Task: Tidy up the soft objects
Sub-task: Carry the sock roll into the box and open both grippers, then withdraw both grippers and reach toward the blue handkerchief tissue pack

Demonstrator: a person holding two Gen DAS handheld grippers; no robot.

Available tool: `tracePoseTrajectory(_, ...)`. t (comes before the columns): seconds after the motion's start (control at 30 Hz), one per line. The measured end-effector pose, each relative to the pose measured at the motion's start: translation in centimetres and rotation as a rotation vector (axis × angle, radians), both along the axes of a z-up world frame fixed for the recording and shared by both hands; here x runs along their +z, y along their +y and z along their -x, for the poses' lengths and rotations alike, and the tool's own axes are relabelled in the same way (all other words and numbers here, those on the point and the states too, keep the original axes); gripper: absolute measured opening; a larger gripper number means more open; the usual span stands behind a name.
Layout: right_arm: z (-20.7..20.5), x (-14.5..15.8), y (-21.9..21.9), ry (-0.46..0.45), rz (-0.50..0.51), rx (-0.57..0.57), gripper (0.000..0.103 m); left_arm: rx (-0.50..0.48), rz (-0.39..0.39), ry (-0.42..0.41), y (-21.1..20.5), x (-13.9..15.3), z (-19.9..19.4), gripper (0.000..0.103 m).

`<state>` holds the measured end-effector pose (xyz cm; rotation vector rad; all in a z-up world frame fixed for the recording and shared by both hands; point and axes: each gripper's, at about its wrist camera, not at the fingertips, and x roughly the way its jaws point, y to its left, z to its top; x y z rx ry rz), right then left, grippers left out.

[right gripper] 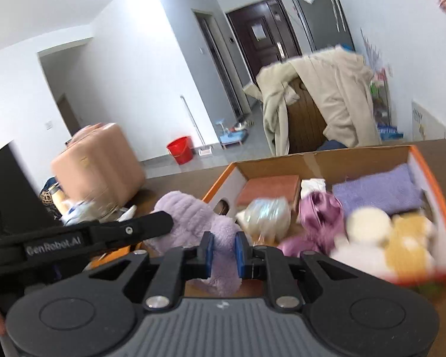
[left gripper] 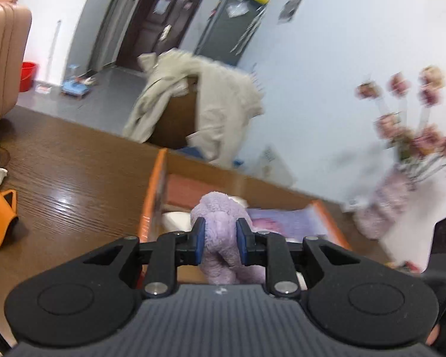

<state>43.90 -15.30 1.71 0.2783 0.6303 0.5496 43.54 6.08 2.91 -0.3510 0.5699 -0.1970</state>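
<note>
Lilac plush toy [right gripper: 193, 223] hangs pinched at both ends: the left gripper [left gripper: 221, 239] clamps one fuzzy part, the right gripper [right gripper: 223, 251] another. In the right wrist view it sits at six o'clock, just outside the near left corner of the orange-rimmed cardboard box [right gripper: 428, 172], which holds a purple towel [right gripper: 377, 190] and a yellow plush [right gripper: 410, 244] at three o'clock.

Blurred flowers [left gripper: 413, 119], box contents [right gripper: 368, 226]
</note>
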Motion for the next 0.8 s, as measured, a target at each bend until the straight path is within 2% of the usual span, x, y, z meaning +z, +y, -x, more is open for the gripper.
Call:
tracePoseTrajectory(0.1, -5.0, -1.9, 1.2, 0.103, -0.001, -0.008, 0.015, -0.004, -0.070, 0.050, -0.4, -1.9, -2.3, 0.023)
tracePoseTrajectory(0.17, -6.9, -3.2, 2.0, 0.150, 0.038, -0.003, 0.015, -0.027, -0.117, 0.059, -1.0, -2.8, -2.5, 0.024)
tracePoseTrajectory(0.2, -7.3, -3.7, 2.3, 0.156, 0.061, -0.008, 0.015, -0.030, -0.137, 0.051, -1.3, -3.1, -2.4, 0.029)
tracePoseTrajectory(0.27, -7.5, -4.3, 2.8, 0.152, 0.137, -0.021, 0.016, -0.037, -0.146, 0.028, -1.3, -3.4, -2.1, 0.039)
tracePoseTrajectory(0.4, -7.6, -5.5, 3.6, 0.188, 0.210, 0.020, 0.021, -0.021, -0.131, 0.006, -0.6, -2.9, -1.4, 0.044)
tracePoseTrajectory(0.47, -7.1, -5.3, 3.9, 0.169, 0.227, 0.046, 0.024, -0.011, -0.133, -0.011, -0.3, -2.0, -0.9, 0.047)
tracePoseTrajectory(0.53, -6.4, -4.6, 3.7, 0.144, 0.212, 0.056, 0.032, 0.006, -0.145, -0.030, 0.1, -0.9, -0.1, 0.049)
tracePoseTrajectory(0.63, -4.7, -2.2, 3.0, 0.074, 0.225, 0.045, 0.035, 0.010, -0.168, -0.066, 0.5, 1.1, 1.9, 0.057)
tracePoseTrajectory(0.67, -4.0, -1.3, 2.7, 0.044, 0.235, 0.039, 0.036, 0.009, -0.181, -0.082, 0.6, 1.7, 2.7, 0.065)
tracePoseTrajectory(0.7, -3.2, -0.3, 2.2, 0.017, 0.241, 0.031, 0.039, 0.006, -0.200, -0.099, 0.6, 2.2, 3.5, 0.071)
tracePoseTrajectory(0.8, -0.3, 2.3, 0.5, -0.054, 0.265, 0.026, 0.054, 0.009, -0.276, -0.140, 0.3, 3.3, 6.2, 0.074)
